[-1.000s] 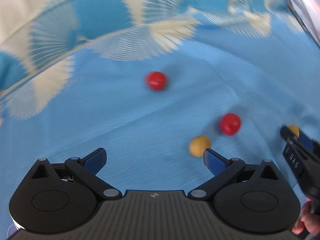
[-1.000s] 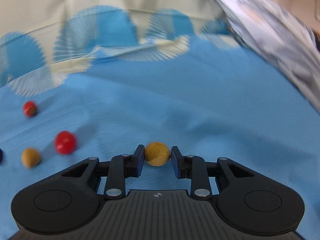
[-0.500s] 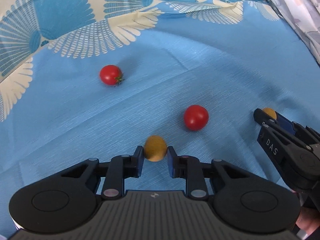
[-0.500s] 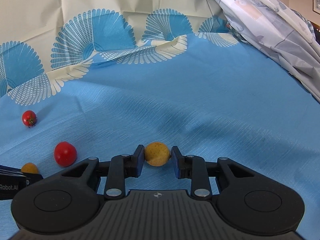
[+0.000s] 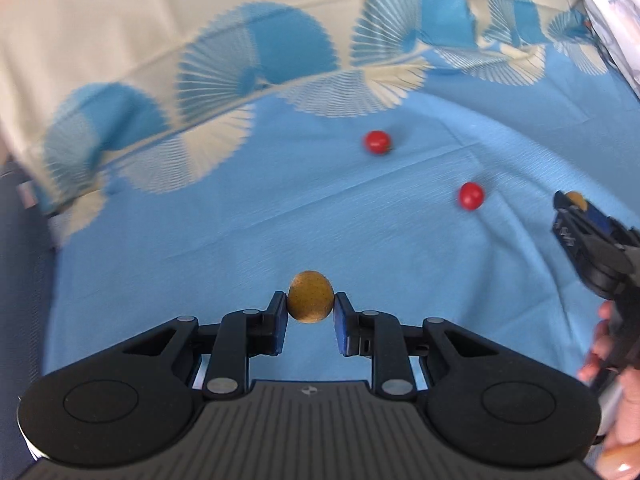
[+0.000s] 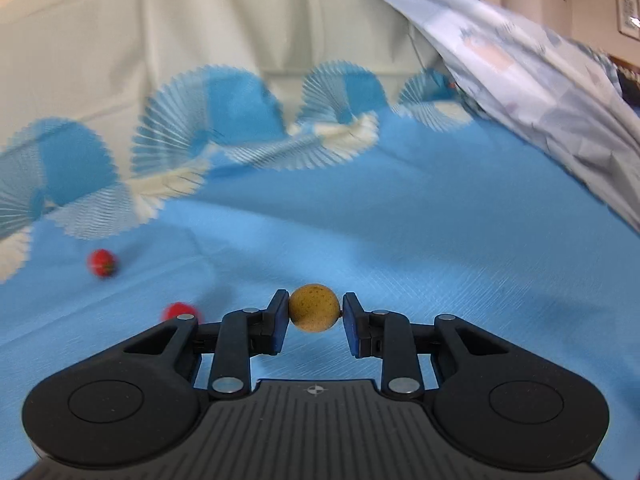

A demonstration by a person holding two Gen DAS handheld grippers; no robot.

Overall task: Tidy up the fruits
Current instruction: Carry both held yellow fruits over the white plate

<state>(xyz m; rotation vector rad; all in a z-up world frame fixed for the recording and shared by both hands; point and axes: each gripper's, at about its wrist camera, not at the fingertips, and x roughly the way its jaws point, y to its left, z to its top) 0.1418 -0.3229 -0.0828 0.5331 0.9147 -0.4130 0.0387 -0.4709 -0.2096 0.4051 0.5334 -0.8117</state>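
Note:
My left gripper (image 5: 311, 307) is shut on a small brown round fruit (image 5: 310, 297) and holds it above the blue cloth. My right gripper (image 6: 314, 309) is shut on a second brown round fruit (image 6: 314, 307), also lifted. In the left wrist view the right gripper (image 5: 576, 206) shows at the right edge with its fruit (image 5: 577, 199). Two red tomatoes lie on the cloth: a far one (image 5: 376, 142) and a nearer one (image 5: 471, 195). In the right wrist view they sit at the left, the far one (image 6: 101, 263) and the nearer one (image 6: 179, 311), partly hidden by my gripper.
A blue cloth (image 5: 240, 240) with white fan patterns covers the surface and rises at the back. A pale patterned sheet (image 6: 540, 92) hangs at the right. A dark edge (image 5: 20, 280) borders the cloth on the left.
The left gripper closed on the brown fruit, then lifted it and swung left. The right gripper lifted its fruit off the cloth. The tomatoes have not moved.

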